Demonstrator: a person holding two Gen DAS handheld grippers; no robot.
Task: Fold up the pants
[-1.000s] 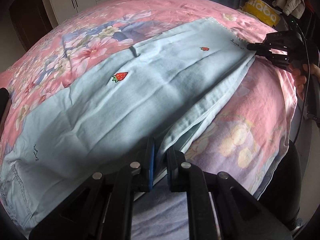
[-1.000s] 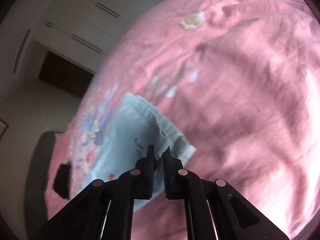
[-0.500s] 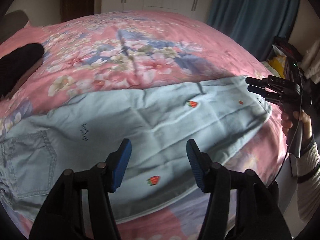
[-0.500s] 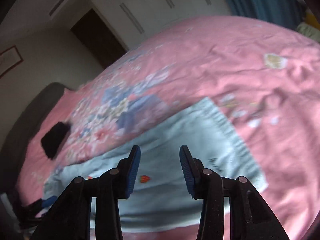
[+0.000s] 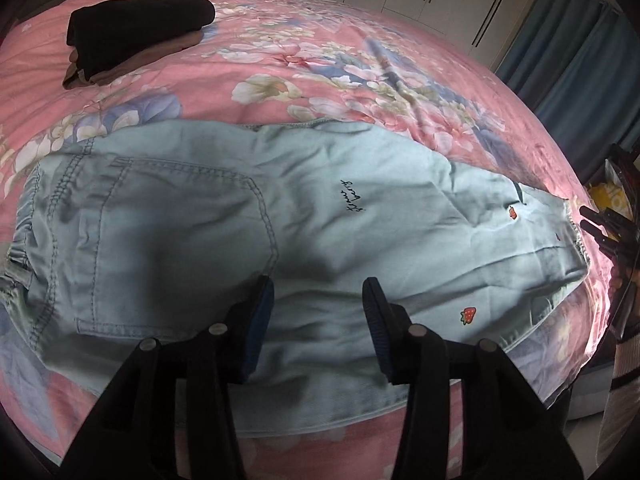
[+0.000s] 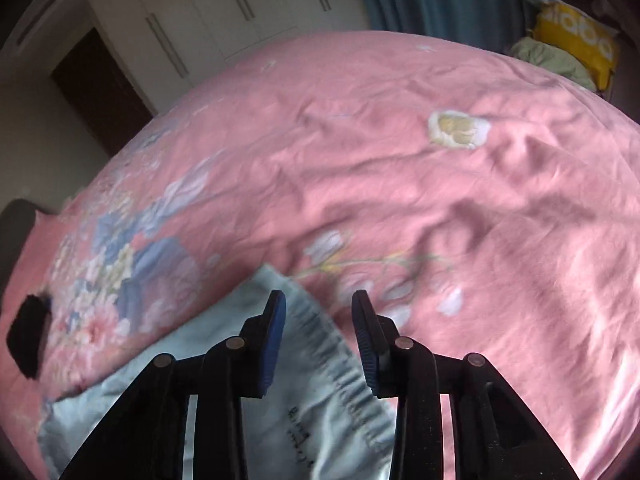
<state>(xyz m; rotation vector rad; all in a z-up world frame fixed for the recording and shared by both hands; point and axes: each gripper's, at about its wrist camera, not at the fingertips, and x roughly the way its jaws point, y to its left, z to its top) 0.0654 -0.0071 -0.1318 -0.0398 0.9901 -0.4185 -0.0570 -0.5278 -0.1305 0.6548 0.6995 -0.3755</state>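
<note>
Both clamps released since a second ago — left gripper (image 5: 318,300) and right gripper (image 6: 318,312) now jaws apart, empty, above the light-blue pants (image 5: 280,216) lying leg-on-leg flat on the pink floral bedspread (image 5: 280,60) — lengthwise fold apparently done, cross fold next.

The pants (image 5: 280,240) carry a short line of dark cursive stitching (image 5: 352,196) near their middle in the left wrist view, running up and down the cloth; the letters are too small and slanted to read for certain. A second bit of dark lettering (image 6: 298,428) stands on the pants near the hem in the right wrist view, close between the tongs, but blur leaves it unreadable. Far right in that view, a yellow bag (image 6: 576,46) bears large white rounded letters, seemingly upside down, that look like "aloo"; the rest is cut off.
</note>
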